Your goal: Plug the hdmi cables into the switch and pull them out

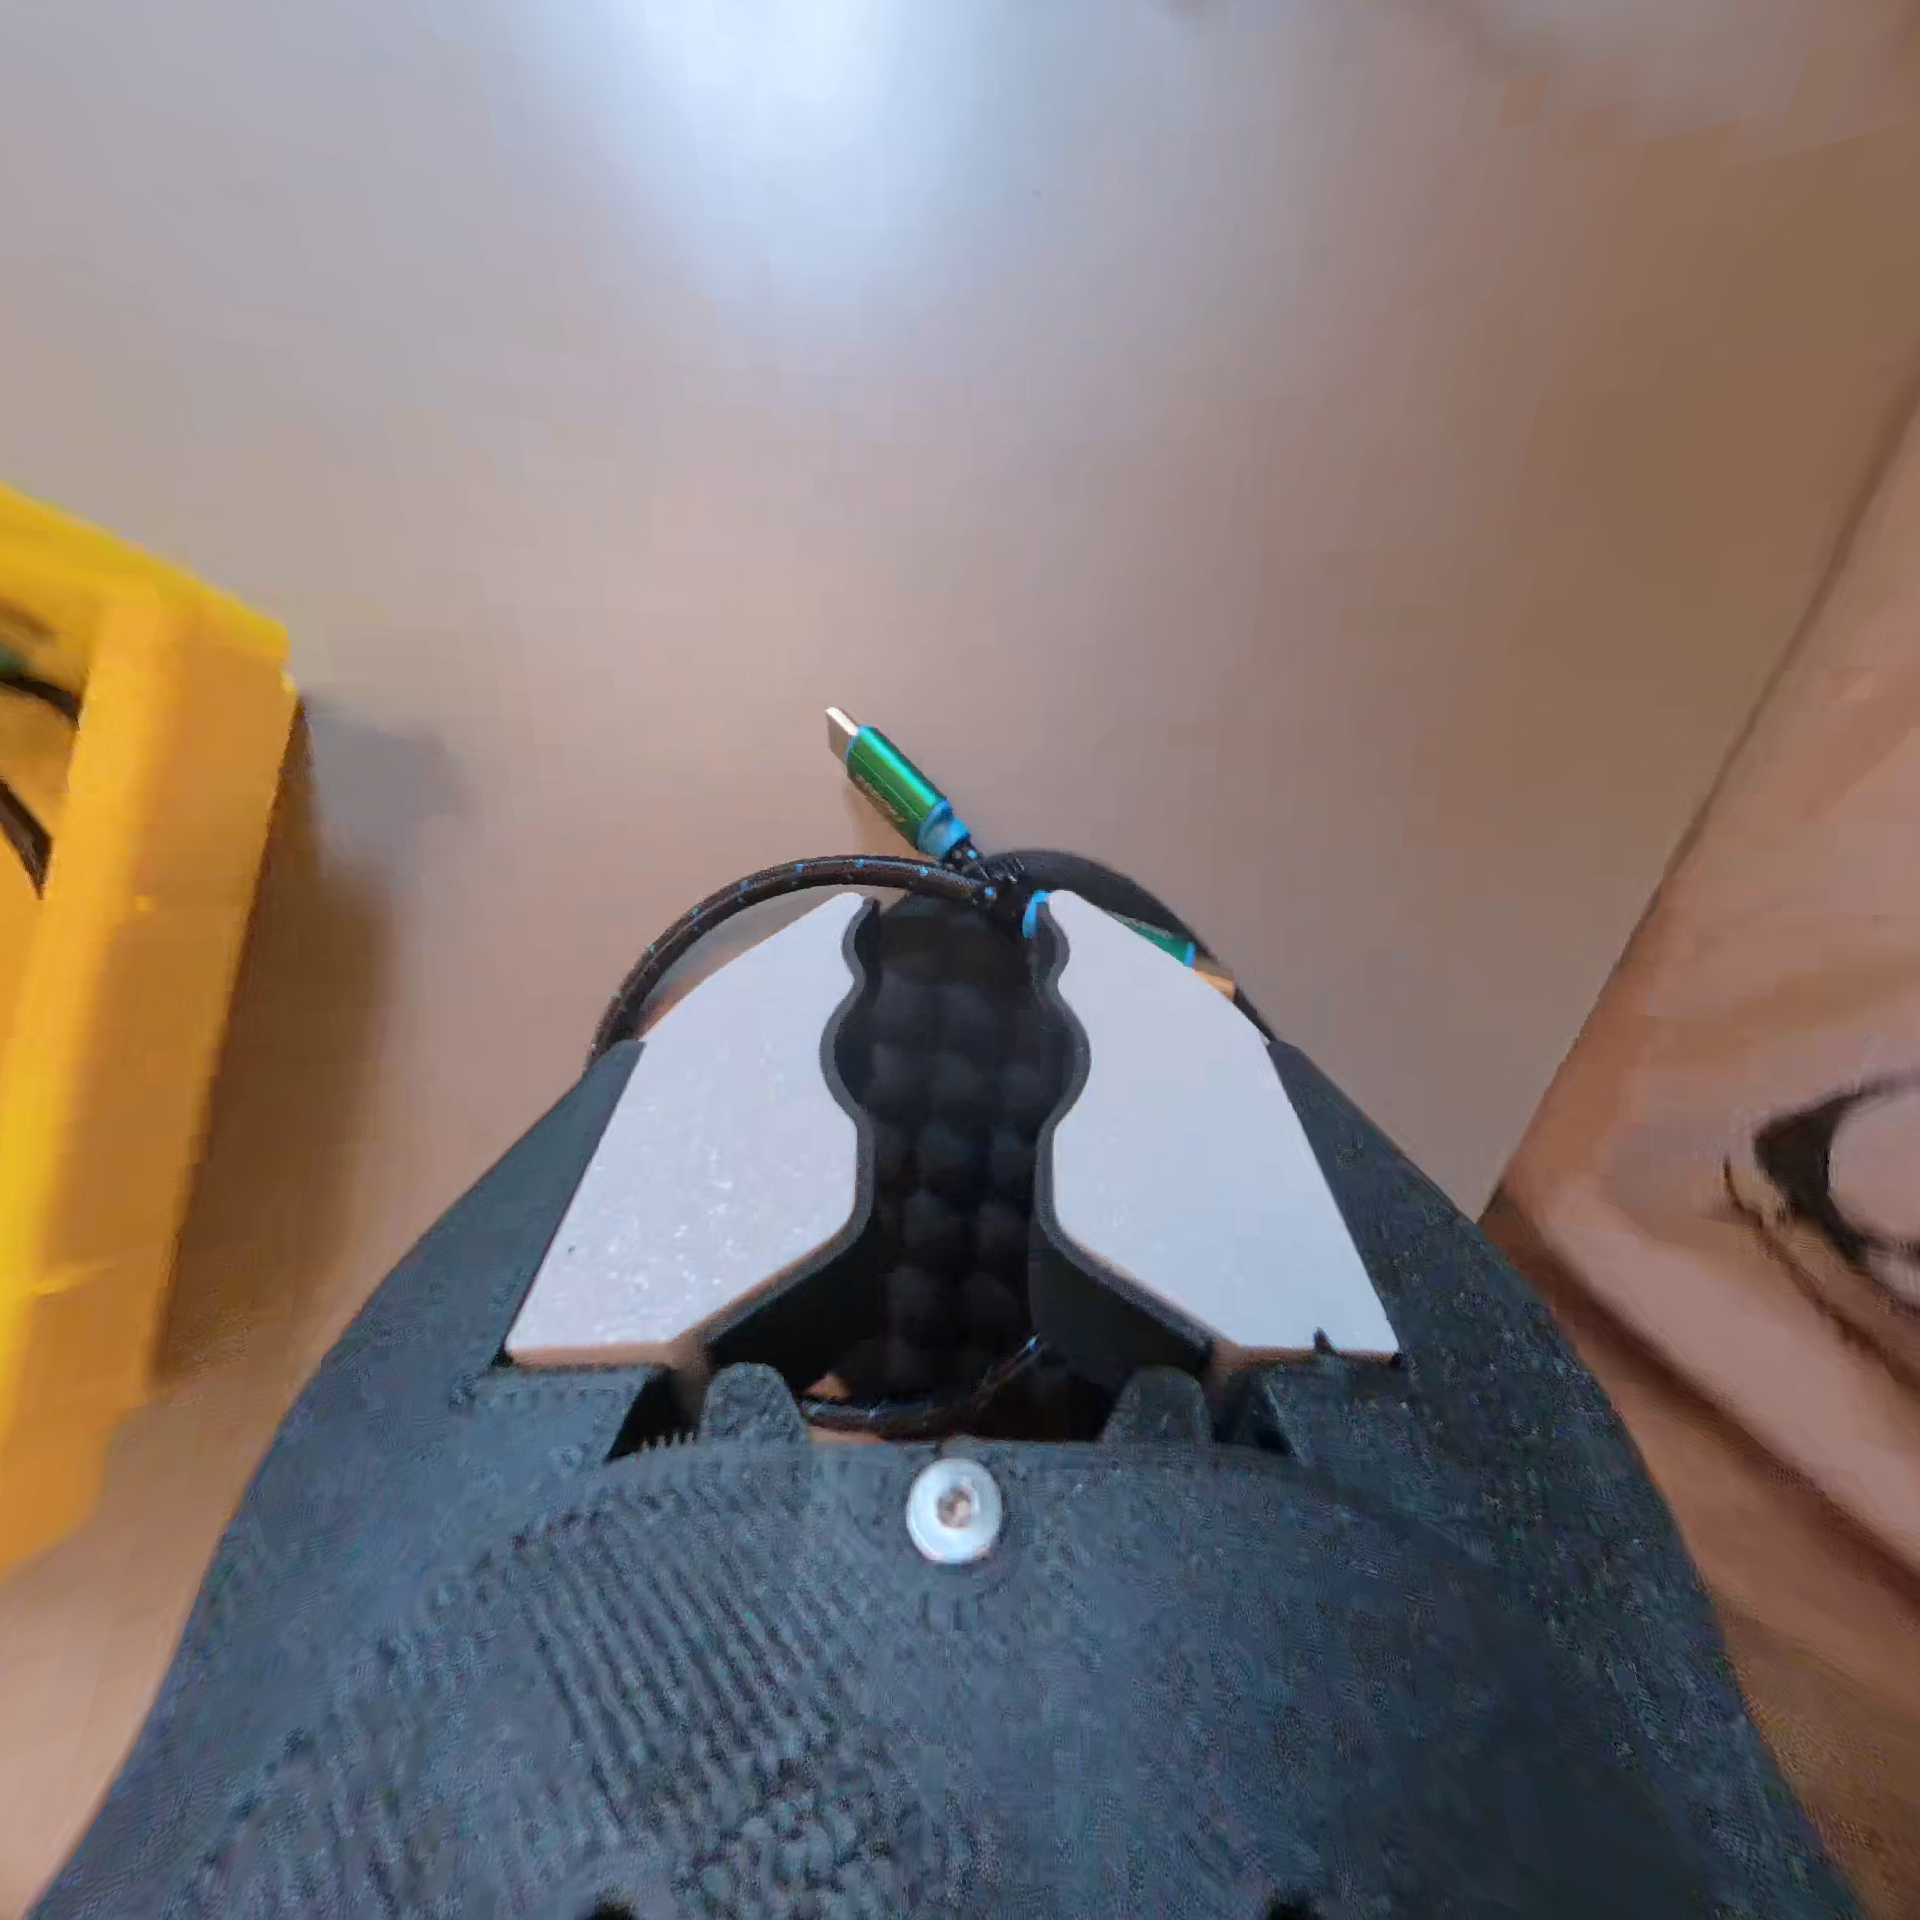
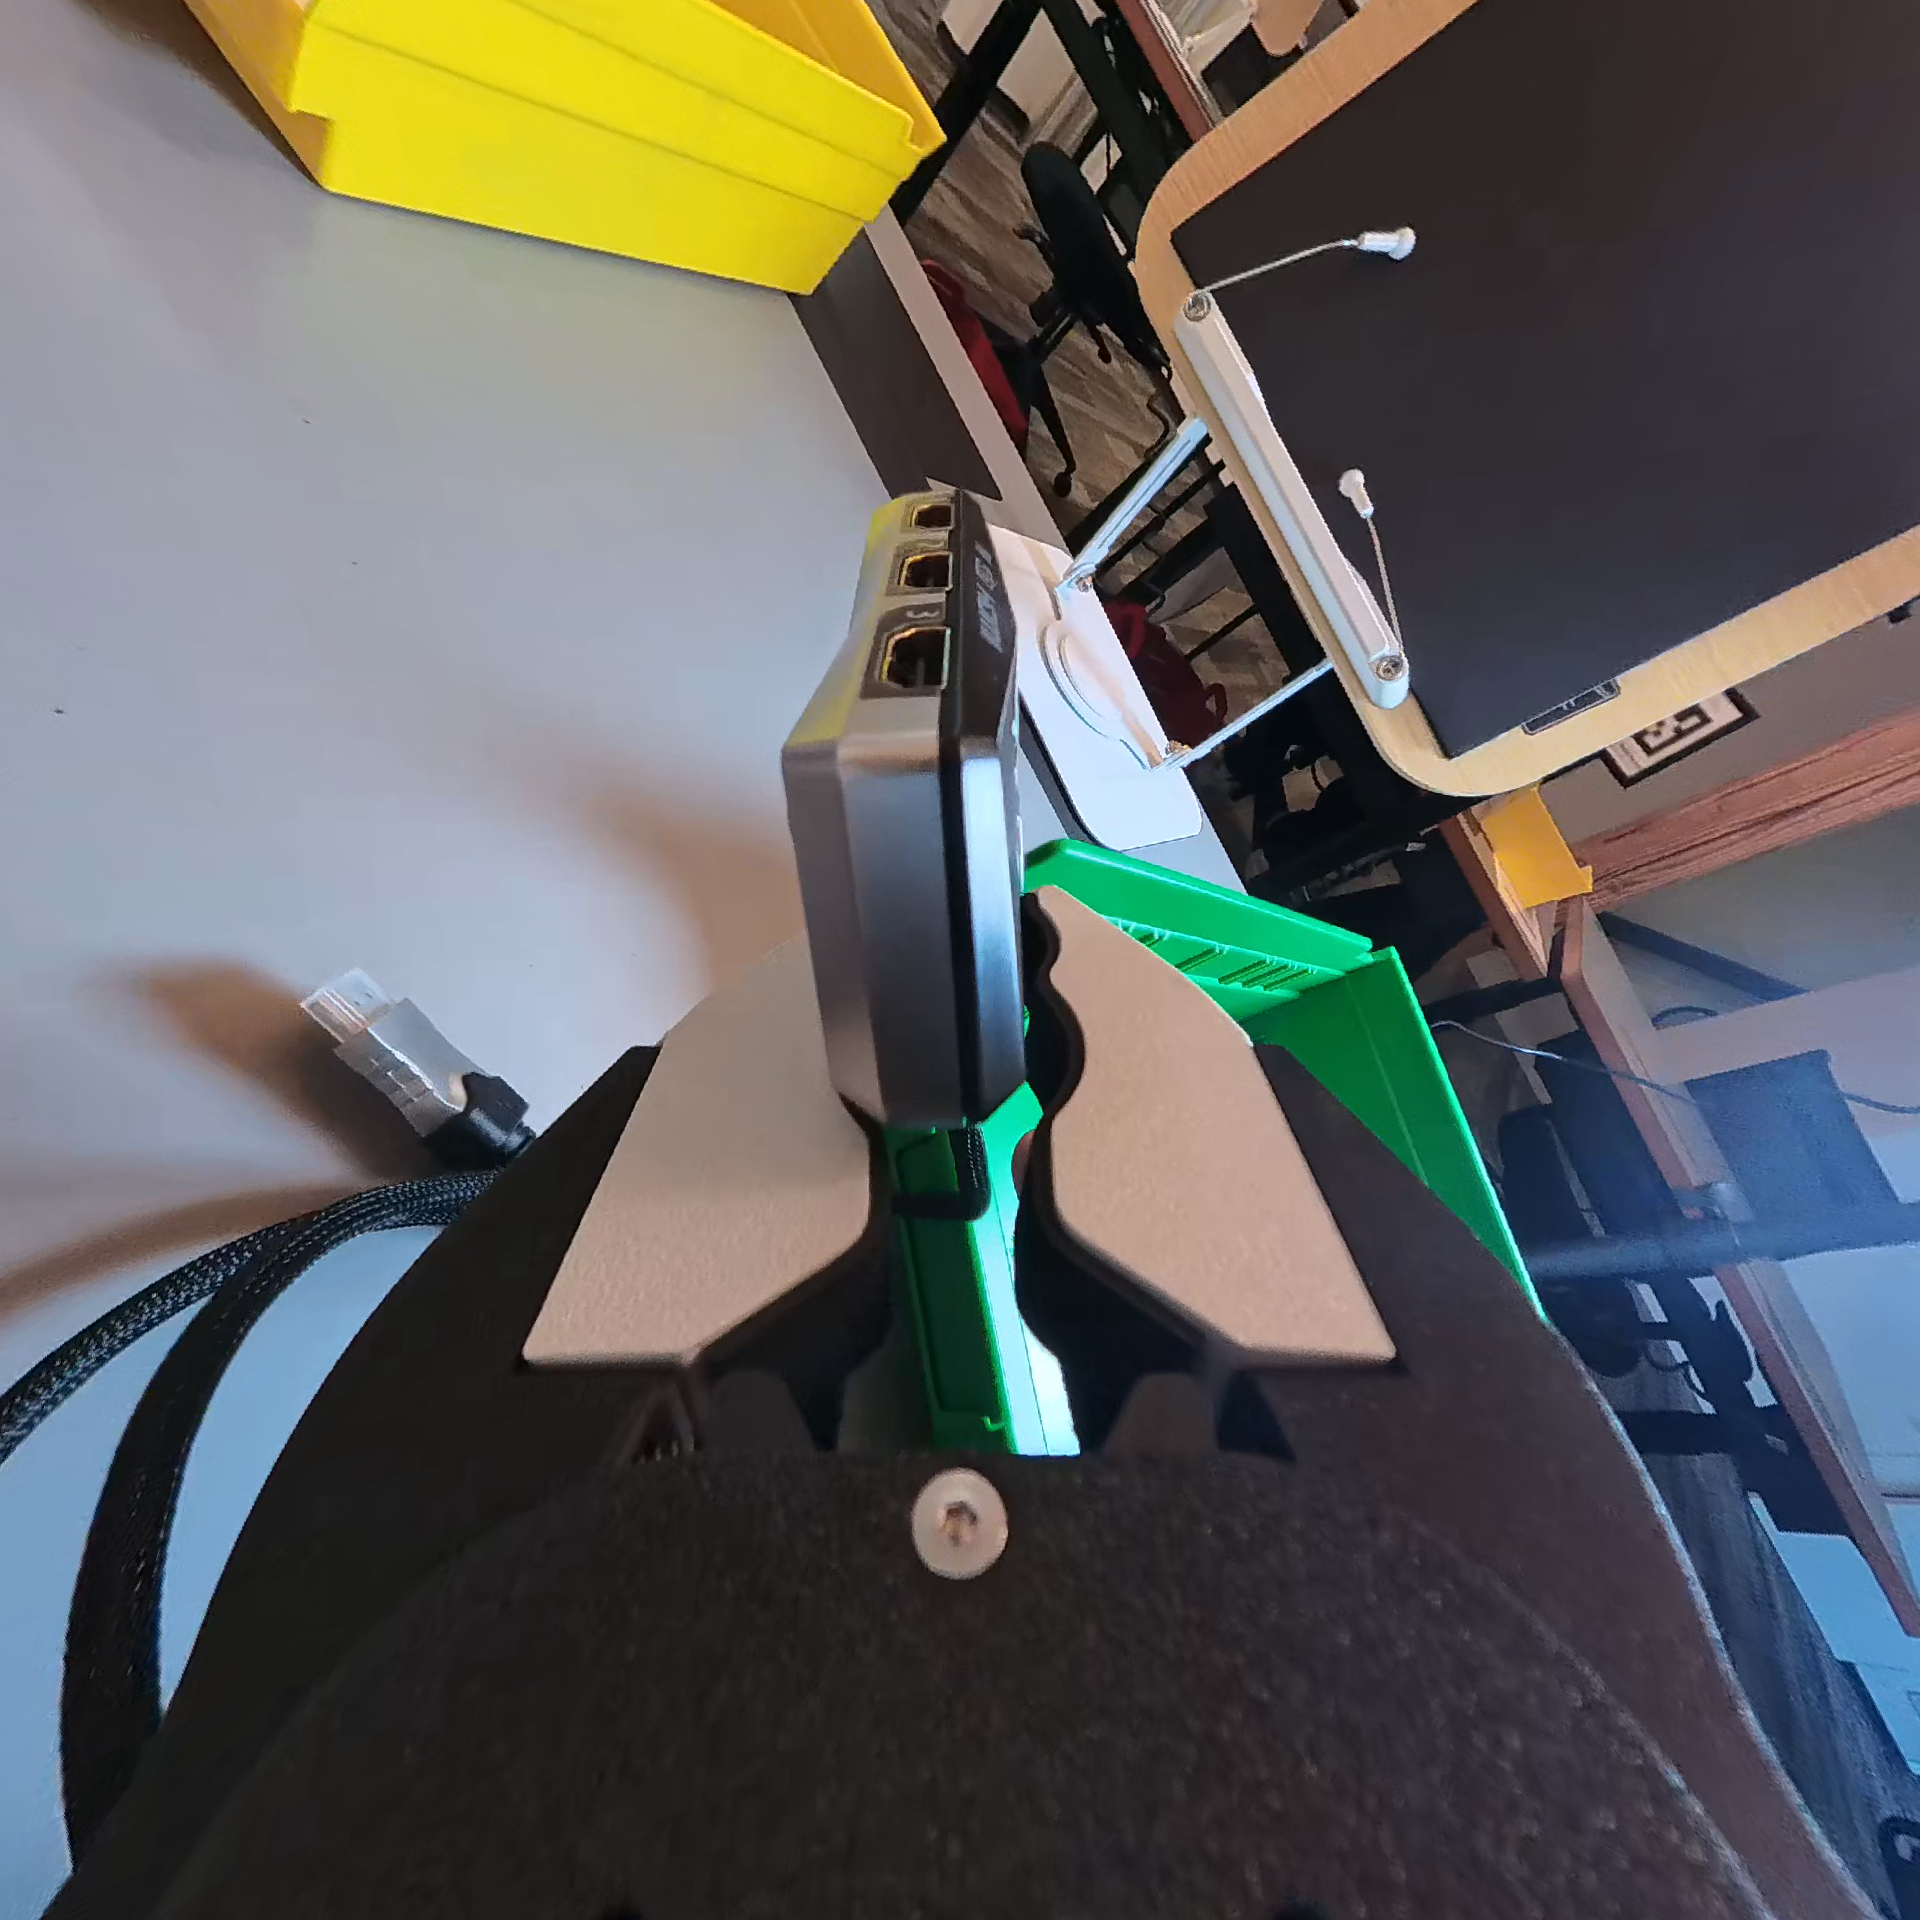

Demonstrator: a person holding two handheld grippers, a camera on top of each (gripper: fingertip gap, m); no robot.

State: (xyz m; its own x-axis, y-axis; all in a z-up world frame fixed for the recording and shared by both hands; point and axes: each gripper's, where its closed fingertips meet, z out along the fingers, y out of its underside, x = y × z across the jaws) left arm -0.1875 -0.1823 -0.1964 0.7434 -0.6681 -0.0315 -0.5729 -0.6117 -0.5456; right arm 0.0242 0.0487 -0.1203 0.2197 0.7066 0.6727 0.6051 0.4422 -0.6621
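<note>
In the left wrist view my left gripper point(image 1: 956, 906) is shut on a black braided hdmi cable point(image 1: 727, 909) coiled under its tips. One green plug point(image 1: 891, 774) sticks out ahead with its gold end free. A second green plug point(image 1: 1184, 951) peeks from behind the right finger. In the right wrist view my right gripper point(image 2: 935, 935) is shut on the grey and black switch point(image 2: 904, 831) and holds it on edge above the table. Its three ports point(image 2: 914, 655) are empty and face left. A silver hdmi plug point(image 2: 395, 1049) on a thick black braided cable point(image 2: 208, 1309) lies on the table at the left.
A yellow bin point(image 1: 125, 935) stands to the left, and also at the table's far edge in the right wrist view point(image 2: 582, 125). A cardboard box point(image 1: 1714, 1039) is at the right. A green bin point(image 2: 1299, 987) sits behind the switch, next to a white clamp base point(image 2: 1101, 727) by the table edge. My hands' fingertips stand some 35 cm from each other. The silver hdmi plug point(image 2: 395, 1049) sits 11 cm or so from the ends of my right fingers.
</note>
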